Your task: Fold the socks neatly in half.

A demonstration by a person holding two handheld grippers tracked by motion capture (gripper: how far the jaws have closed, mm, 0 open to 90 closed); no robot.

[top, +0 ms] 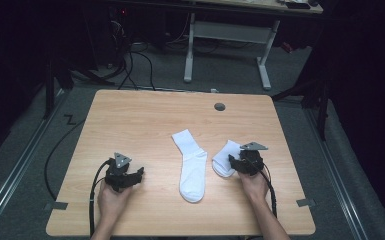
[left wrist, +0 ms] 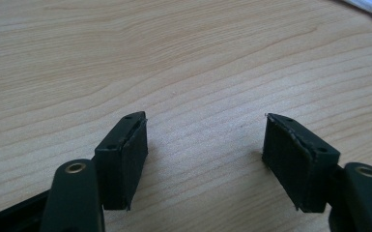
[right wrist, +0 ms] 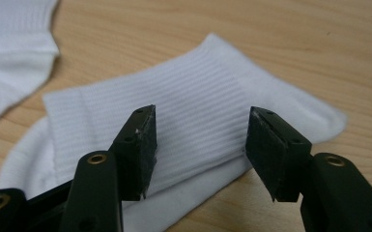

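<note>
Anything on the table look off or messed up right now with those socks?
Nothing damaged or spilled. The one oddity: the folded sock by the right gripper lies doubled over on itself, its layers not lined up, while the flat sock lies stretched out at the table's middle.

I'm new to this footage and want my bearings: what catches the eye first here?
Two white socks on the wooden table stand out: a flat sock laid out at the centre, and a folded sock to its right. The right gripper hovers over the folded sock with jaws open, while the left gripper sits open over bare wood at the left.
</note>
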